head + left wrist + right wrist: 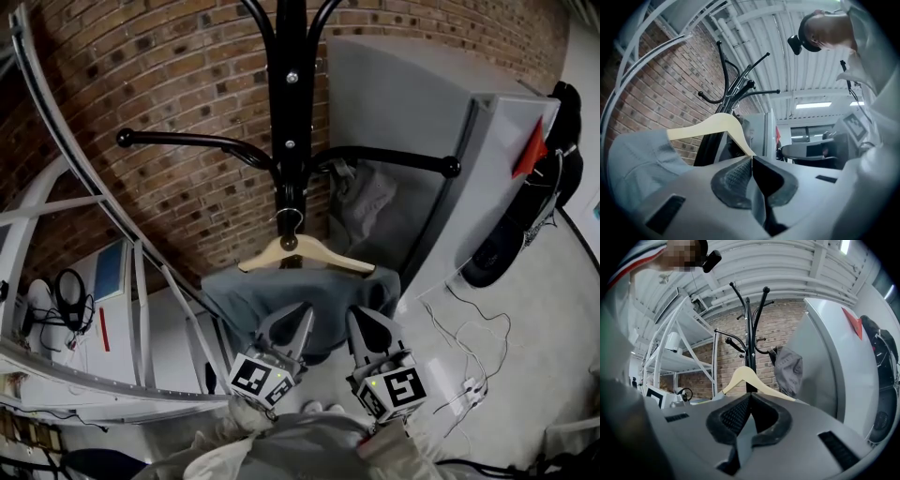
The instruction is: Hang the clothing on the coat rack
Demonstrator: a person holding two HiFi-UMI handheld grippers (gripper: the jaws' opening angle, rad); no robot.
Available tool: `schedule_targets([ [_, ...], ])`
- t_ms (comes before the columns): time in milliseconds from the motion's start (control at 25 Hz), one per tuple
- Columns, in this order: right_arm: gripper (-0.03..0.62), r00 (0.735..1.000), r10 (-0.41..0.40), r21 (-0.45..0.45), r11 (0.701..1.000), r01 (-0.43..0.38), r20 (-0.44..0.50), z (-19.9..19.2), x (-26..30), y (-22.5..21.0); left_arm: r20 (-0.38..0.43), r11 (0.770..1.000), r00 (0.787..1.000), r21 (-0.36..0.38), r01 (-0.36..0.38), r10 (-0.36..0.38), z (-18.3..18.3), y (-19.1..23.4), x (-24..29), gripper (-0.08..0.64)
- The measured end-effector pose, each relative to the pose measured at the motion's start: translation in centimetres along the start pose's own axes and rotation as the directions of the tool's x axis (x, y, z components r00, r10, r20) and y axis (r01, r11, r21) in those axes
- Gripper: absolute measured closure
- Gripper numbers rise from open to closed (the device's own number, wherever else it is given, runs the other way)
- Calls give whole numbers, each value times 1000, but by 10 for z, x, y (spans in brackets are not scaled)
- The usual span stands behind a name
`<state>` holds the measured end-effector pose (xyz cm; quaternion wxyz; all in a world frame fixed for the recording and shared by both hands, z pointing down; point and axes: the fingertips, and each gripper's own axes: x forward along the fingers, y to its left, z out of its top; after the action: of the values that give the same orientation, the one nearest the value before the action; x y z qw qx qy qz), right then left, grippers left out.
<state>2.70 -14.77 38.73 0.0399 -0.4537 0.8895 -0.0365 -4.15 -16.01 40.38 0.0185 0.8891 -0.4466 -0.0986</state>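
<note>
Left gripper [302,314]: fingers [736,178] clenched, with a thin fold of the grey garment [246,298] pinched between the pads. It holds the cloth at the lower middle, just left of the other gripper.

Right gripper [362,319]: same, fingers clenched on a strip of the garment, just beside the left one. Both grippers point away from the person toward the rack.

The garment is draped over a wooden hanger [302,251] directly in front of the coat rack [291,112] pole, below its two side arms. Hanger long axis runs left-right across the head view, right end slightly lower, hook on top against the pole. Can't tell if the hook is seated on anything. The cloth hangs down from the hanger toward the grippers.

A second grey cloth [370,202] hangs off the rack's right arm. A grey cabinet [412,122] is just right of the rack, a white shelf frame [141,309] is to the left, and a brick wall [141,84] is behind.
</note>
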Motion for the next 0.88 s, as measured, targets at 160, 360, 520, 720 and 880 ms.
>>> schedule_targets([
  [160,569,1000,4,-7,1000,-4,0,-6,-4,2,-4,996,998,71,-55,55,4,-1,-11,551],
  [360,569,999,4,-2,1000,-4,-33,-14,-8,3,-25,989,994,108,-99,102,-2,-2,-20,551],
  [520,569,999,13,-18,1000,-14,-31,-15,-8,6,-32,988,992,101,-121,124,-5,0,-23,551],
  [720,569,999,30,-17,999,-30,-37,-17,-6,9,-25,986,990,100,-132,135,-2,3,-25,552],
  [880,569,997,66,-14,998,-67,-49,-20,-7,13,-28,979,986,127,-161,166,-2,5,-29,551],
])
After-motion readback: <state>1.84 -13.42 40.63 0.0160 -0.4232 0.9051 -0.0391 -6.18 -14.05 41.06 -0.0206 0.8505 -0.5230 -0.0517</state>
